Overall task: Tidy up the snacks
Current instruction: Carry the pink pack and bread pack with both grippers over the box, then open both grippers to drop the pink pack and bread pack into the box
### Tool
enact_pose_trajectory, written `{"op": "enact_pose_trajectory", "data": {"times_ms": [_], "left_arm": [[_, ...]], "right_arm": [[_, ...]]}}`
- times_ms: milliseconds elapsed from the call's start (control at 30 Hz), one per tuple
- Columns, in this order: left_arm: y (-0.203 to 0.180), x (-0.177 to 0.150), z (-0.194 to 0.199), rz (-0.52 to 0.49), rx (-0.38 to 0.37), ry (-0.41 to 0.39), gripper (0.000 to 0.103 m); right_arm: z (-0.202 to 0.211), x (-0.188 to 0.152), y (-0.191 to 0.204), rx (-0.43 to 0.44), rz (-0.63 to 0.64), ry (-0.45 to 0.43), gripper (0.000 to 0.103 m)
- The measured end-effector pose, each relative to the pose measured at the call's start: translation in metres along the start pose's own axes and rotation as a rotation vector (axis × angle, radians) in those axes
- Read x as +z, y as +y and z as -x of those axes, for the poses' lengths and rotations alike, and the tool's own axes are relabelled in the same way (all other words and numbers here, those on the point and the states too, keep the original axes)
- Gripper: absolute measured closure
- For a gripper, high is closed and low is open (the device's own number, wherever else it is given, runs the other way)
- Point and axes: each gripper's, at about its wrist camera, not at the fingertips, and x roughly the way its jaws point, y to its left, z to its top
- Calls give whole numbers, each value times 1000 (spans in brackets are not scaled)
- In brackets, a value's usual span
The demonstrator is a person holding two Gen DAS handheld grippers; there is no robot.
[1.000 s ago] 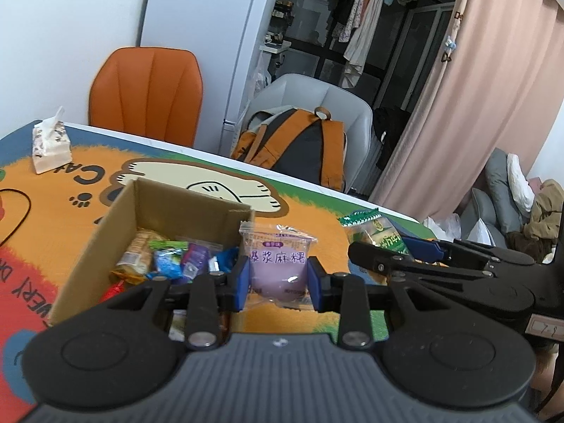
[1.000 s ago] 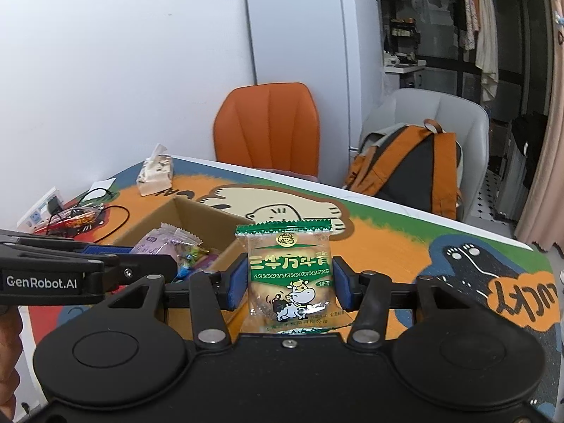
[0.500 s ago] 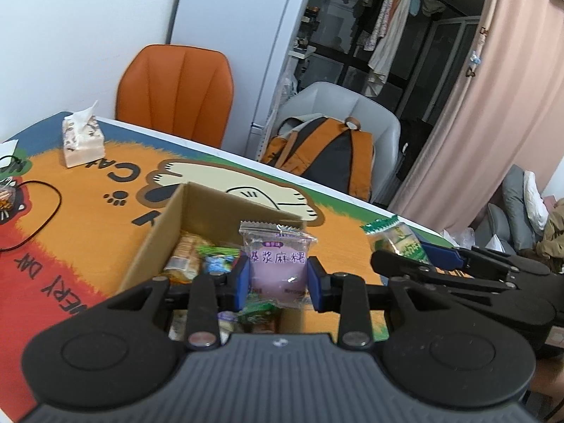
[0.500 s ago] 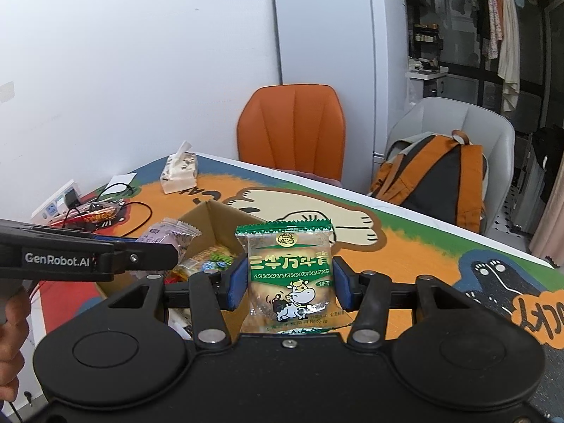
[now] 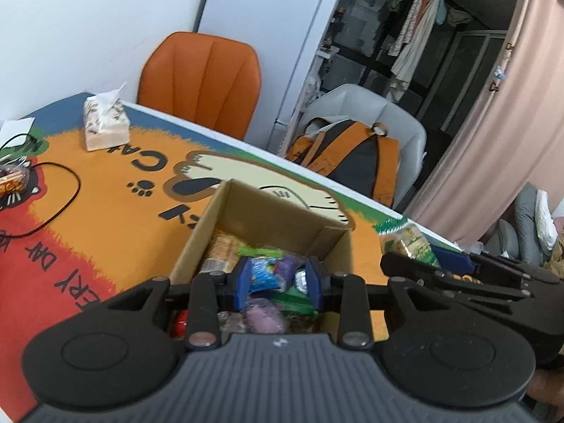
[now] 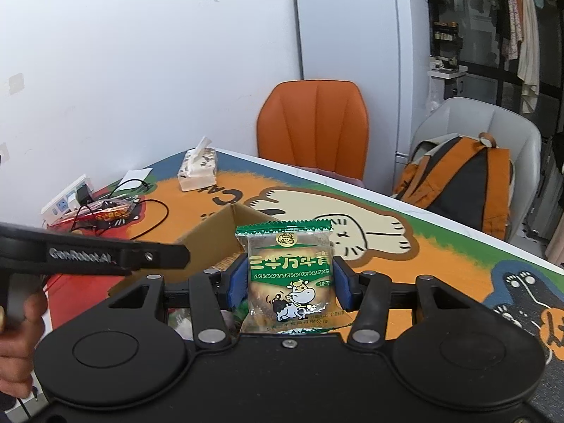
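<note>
Green crinkly cow-print biscuit packet (image 6: 289,275), light and crushable, sits clamped edgewise in right gripper (image 6: 289,278) fingers; left gripper (image 5: 278,278) fingers stand released above the brown cardboard box (image 5: 197,250).

The side of the left tongs (image 6: 165,257) reads "GenRobot.AI". The green biscuit packet (image 6: 287,275) carries Chinese characters over what looks like "SANNIUWANNIANQING", though the print is small. The worktop mat (image 5: 105,218) shows upside-down letters, "CA" among them.

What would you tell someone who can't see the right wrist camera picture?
The right claw grips a green biscuit packet with a cartoon cow, upright, just in front of an open cardboard box on a bright orange cat-patterned table. An orange chair stands behind the table.
</note>
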Motion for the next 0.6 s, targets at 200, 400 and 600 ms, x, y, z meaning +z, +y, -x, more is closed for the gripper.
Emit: {"op": "enact_pose_trajectory", "data": {"times_ms": [200,400,600], "left_arm": [[18,-5,11,13,32,-13,63],[29,-3,17,15,75,-20,44],[33,-8,23,10,81,-36,24]], "right_arm": [[-13,6,12,26,21,2,53],[-22,10,22,62,10,-11,53],[-21,12,24,66,11,-38,31]]}}
